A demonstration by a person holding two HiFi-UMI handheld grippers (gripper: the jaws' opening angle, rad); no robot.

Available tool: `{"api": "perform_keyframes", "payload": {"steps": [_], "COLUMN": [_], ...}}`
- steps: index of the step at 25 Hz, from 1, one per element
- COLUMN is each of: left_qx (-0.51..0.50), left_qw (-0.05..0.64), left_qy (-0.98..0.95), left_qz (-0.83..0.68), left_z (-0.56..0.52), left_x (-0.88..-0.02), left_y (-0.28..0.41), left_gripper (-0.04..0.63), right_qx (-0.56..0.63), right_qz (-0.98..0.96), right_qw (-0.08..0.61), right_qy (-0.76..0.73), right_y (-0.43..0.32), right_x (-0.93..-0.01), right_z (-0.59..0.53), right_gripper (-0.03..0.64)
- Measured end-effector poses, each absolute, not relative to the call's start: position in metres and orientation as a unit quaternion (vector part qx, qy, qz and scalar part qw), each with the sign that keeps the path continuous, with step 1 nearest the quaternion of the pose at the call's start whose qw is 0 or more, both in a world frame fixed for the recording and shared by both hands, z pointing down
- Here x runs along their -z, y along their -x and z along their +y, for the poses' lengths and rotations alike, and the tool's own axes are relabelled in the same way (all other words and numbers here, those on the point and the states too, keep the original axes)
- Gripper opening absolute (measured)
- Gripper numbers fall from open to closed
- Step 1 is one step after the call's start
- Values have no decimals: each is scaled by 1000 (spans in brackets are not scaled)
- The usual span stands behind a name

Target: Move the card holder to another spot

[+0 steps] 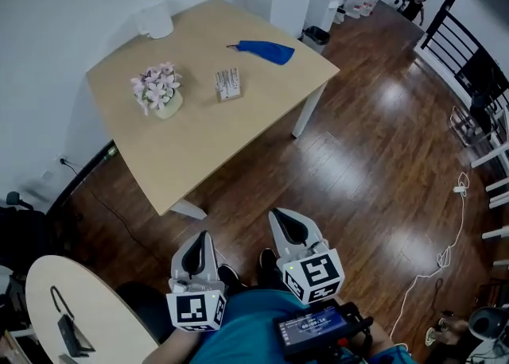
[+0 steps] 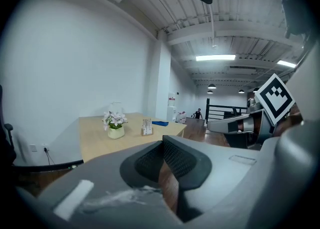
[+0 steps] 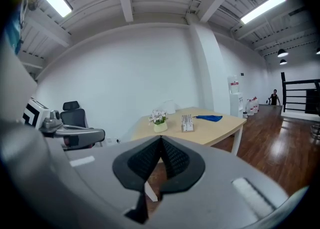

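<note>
The card holder [image 1: 228, 84], a small clear stand with white cards, stands near the middle of the light wooden table [image 1: 199, 140]. It also shows small and far off in the left gripper view [image 2: 146, 127] and the right gripper view [image 3: 187, 122]. My left gripper [image 1: 200, 237] and right gripper [image 1: 280, 215] hang low and close to the person's body, over the dark wood floor and well short of the table. Both point toward the table. Each has its jaws shut with nothing between them [image 2: 163, 143] [image 3: 161, 139].
On the table stand a pot of pink flowers [image 1: 159, 91], a blue cloth [image 1: 266, 52] and a white object [image 1: 156, 19] at the far corner. A round table [image 1: 87, 315] with a black device is at the lower left. A white cable [image 1: 445, 251] lies on the floor, right.
</note>
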State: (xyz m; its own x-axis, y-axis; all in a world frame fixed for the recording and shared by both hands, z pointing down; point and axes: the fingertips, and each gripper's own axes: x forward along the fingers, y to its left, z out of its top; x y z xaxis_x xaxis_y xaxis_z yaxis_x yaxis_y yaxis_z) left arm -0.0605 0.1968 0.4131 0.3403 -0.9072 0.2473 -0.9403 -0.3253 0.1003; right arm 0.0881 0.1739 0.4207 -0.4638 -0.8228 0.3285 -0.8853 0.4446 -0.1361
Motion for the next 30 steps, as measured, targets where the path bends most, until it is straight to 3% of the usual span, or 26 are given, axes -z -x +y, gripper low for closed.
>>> {"api": "perform_keyframes", "payload": {"steps": [30], "left_qx": [-81], "left_qw": [101], "left_qy": [-839], "left_qz": [-528], "left_z": [202], "left_x": [-419], "left_y": [50], "left_gripper": [17], "right_qx": [-144], "right_qz": [-818], "right_qw": [106], "right_qy": [-547], "right_y": [-88], "right_x": [-426], "right_z": [195], "right_gripper": [-11]}}
